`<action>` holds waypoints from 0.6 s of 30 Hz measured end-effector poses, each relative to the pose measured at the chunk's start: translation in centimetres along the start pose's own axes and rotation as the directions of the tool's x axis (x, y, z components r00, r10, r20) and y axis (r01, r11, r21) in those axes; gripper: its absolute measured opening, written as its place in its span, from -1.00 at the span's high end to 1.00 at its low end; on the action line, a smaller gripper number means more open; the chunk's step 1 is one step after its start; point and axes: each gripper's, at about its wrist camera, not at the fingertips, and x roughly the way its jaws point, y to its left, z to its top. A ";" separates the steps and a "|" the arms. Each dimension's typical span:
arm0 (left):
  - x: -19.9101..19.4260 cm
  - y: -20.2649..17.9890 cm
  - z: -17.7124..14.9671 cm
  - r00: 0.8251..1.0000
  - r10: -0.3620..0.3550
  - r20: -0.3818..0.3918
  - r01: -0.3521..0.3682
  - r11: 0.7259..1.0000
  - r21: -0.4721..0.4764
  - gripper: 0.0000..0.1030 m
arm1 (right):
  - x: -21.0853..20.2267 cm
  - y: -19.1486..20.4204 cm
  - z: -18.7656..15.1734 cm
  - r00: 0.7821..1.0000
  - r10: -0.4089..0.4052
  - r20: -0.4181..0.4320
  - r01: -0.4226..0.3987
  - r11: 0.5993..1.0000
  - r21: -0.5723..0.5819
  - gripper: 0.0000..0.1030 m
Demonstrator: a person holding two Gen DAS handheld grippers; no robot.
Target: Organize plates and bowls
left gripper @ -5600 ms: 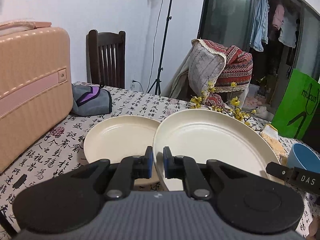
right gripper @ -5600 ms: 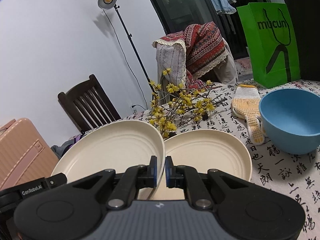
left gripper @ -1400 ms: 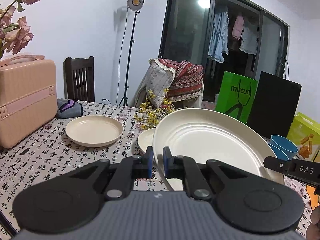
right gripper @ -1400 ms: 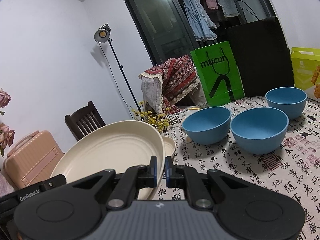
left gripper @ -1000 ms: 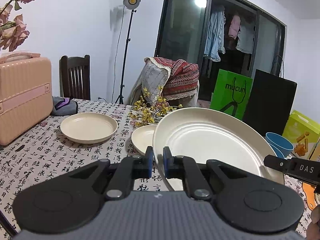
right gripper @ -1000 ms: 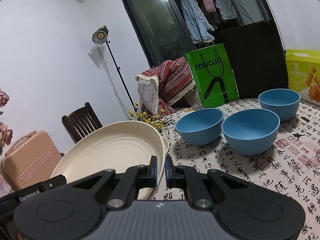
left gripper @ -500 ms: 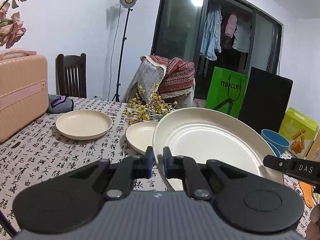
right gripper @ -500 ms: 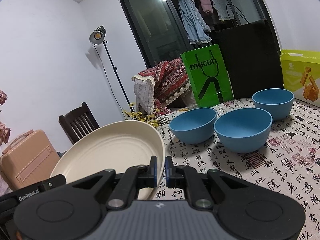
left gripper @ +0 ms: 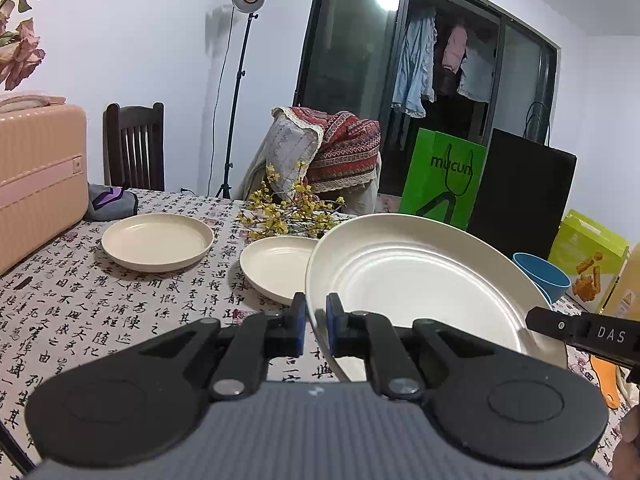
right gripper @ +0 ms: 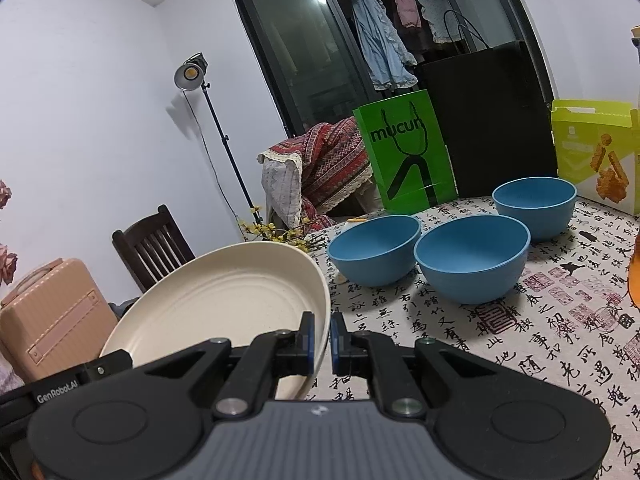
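Two grippers grip one large cream plate (left gripper: pixel 420 280) between them, each on an opposite side of its rim. Left gripper (left gripper: pixel 316 324): jaws drawn narrow, blue pads (left gripper: pixel 299 322) pinching the plate's near-left rim, with the rim edge visible in the slot between them. Right gripper (right gripper: pixel 322 340): jaws likewise narrow, closed on the plate's right-hand rim; the plate (right gripper: pixel 224 304) tilts up to the left in this view. In the left wrist view the right gripper's body, marked DAS, shows at the plate's far right edge. The plate is held clear above the tablecloth (left gripper: pixel 120 320), which is printed with black calligraphy.

Resting on the cloth: a medium cream plate (left gripper: pixel 157 241) at left and a smaller cream plate (left gripper: pixel 276 268) just beside the held plate, partly hidden behind its rim. Three blue bowls (right gripper: pixel 472 258) stand upright in a close group to the right, the front two nearly touching; contact cannot be confirmed.

Also noted: yellow flower sprigs (left gripper: pixel 292 212) behind the small plate, a pink suitcase (left gripper: pixel 38 176) at far left, a green paper bag (right gripper: pixel 404 152) at the table's far edge
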 end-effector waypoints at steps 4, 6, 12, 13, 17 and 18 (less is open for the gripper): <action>0.0 -0.2 -0.4 1.000 -0.006 -0.004 0.006 1.000 0.000 0.80 | -0.3 -0.2 -0.1 1.000 -0.007 -0.001 0.007 1.000 0.001 0.85; 0.0 -0.3 -0.5 1.000 -0.009 -0.006 0.009 1.000 0.001 0.80 | -0.4 -0.4 -0.2 1.000 -0.010 -0.002 0.010 1.000 0.002 0.85; 0.1 -0.6 -0.9 1.000 -0.016 -0.014 0.016 1.000 0.004 0.80 | -0.7 -0.8 -0.4 1.000 -0.016 -0.002 0.016 1.000 0.008 0.85; 0.1 -0.7 -0.9 1.000 -0.017 -0.014 0.017 1.000 0.006 0.80 | -0.8 -0.9 -0.5 1.000 -0.017 -0.002 0.017 1.000 0.008 0.85; 0.1 -0.9 -1.2 1.000 -0.018 -0.015 0.018 1.000 0.010 0.80 | -0.9 -1.1 -0.7 1.000 -0.022 -0.003 0.022 1.000 0.008 0.85; 0.1 -0.9 -1.2 1.000 -0.019 -0.016 0.019 1.000 0.011 0.80 | -1.0 -1.0 -0.7 1.000 -0.023 -0.003 0.023 1.000 0.009 0.85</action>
